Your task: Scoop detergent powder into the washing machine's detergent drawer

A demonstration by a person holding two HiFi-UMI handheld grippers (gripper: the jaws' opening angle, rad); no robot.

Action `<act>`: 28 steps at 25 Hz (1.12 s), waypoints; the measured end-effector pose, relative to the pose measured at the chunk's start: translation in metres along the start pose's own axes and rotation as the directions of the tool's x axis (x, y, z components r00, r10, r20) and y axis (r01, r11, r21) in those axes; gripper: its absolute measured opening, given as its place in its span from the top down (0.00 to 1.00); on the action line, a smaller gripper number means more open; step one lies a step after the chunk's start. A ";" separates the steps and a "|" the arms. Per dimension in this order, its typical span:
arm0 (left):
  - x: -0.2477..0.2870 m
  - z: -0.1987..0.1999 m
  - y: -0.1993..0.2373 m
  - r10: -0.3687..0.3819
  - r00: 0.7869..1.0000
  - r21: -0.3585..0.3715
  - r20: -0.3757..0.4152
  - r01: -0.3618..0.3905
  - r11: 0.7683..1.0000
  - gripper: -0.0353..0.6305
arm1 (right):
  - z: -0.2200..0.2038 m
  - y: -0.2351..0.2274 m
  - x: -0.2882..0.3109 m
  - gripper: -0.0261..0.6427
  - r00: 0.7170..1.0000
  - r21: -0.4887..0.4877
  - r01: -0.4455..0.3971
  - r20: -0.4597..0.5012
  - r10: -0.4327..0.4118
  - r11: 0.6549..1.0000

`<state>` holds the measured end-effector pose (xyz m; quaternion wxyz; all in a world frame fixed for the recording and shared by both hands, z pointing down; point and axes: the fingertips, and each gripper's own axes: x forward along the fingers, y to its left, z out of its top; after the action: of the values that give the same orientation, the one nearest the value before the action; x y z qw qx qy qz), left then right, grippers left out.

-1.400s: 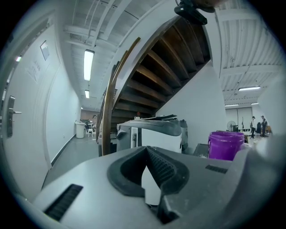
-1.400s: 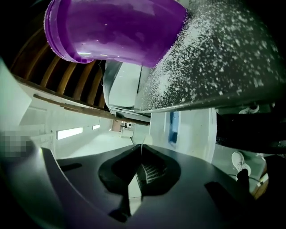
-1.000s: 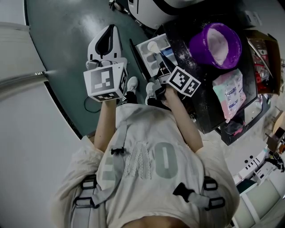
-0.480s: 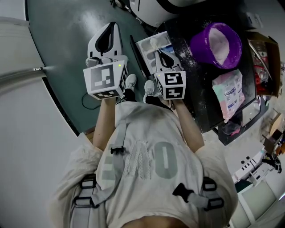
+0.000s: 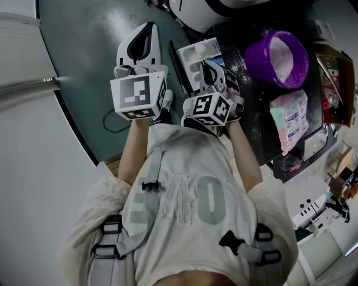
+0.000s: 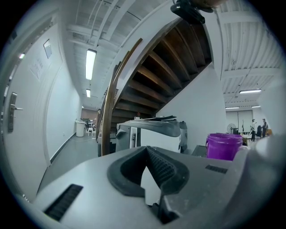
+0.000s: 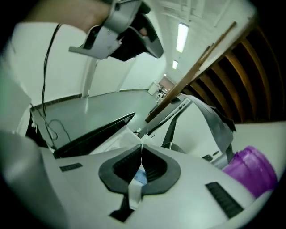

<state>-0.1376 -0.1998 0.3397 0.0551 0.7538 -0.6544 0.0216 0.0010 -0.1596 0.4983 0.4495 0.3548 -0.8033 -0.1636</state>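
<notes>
The white detergent drawer (image 5: 187,54) stands pulled out from the washing machine (image 5: 204,11), beside a black counter. My right gripper (image 5: 211,68) hovers over the drawer, shut on the thin white handle of a scoop (image 7: 134,190). The scoop's bowl (image 5: 197,54) hangs above the drawer's compartments; I cannot tell if it holds powder. A purple bucket (image 5: 278,58) of white powder sits on the counter to the right, also visible as the bucket (image 7: 250,172) in the right gripper view. My left gripper (image 5: 140,47) is held over the green floor left of the drawer, its jaws (image 6: 146,148) shut with nothing between them.
A pink and white detergent bag (image 5: 290,118) lies on the black counter (image 5: 257,128), which is dusted with spilled powder. A cardboard box (image 5: 335,78) stands at the far right. A cable (image 5: 112,120) lies on the floor. The person's shoes (image 5: 166,103) stand below the drawer.
My right gripper has swung left from the counter's edge to above the drawer and turned, its marker cube now nearer the body. The left gripper has barely shifted.
</notes>
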 end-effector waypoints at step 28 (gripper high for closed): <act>-0.008 -0.004 -0.007 -0.003 1.000 -0.009 0.000 0.003 1.000 0.92 | -0.015 0.013 0.000 0.95 0.998 -0.684 0.038 -0.010 -0.063 0.728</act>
<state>-0.1318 -0.1904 0.3421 0.0583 0.7545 -0.6535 0.0186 0.0084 -0.1492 0.5142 0.5570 0.1891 -0.6695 -0.4537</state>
